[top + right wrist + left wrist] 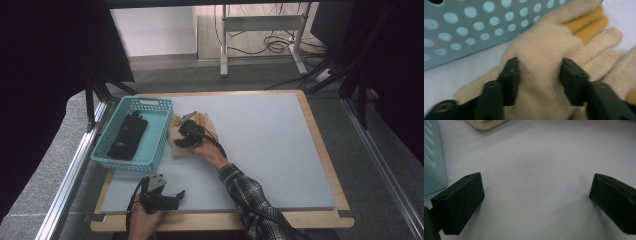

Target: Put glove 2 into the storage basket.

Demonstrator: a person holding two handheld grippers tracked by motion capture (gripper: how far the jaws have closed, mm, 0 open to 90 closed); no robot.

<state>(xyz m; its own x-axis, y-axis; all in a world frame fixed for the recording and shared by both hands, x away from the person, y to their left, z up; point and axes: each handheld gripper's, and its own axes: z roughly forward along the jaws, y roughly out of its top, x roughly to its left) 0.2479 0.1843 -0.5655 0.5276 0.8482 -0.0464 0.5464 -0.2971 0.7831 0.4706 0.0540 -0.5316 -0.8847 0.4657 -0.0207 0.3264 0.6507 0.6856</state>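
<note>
High view: a person sits at the near side of a counter [260, 150] with a pale blue-grey top. The right claw [184, 136] is down on a cream glove [178, 147] that lies on the counter, just beside a light blue basket [157, 145]. The basket stands at the left side of the counter, and a black glove [127, 136] lies inside it. The person's right arm, in a checked sleeve [247, 192], comes in from the bottom and goes up to the claw.

The right gripper view looks along the right claw [539, 75]. Its two black jaws stand one on each side of a bump of the cream glove [544, 47]. The soft cloth bulges up between them and the pads press into it, so the claw is clamped on the glove. Some of the glove's fingers are yellow-brown, and the others are cream. The blue basket wall [474, 27], full of round holes, is right behind the glove.

The left claw [175, 197] rests near the front edge of the counter, well apart from the cream glove. In the left gripper view its jaws are wide apart with only bare counter [536, 182] between them. A bit of the basket [431, 165] shows at the left edge, and a bit of the cream glove [485, 123] at the top.
</note>
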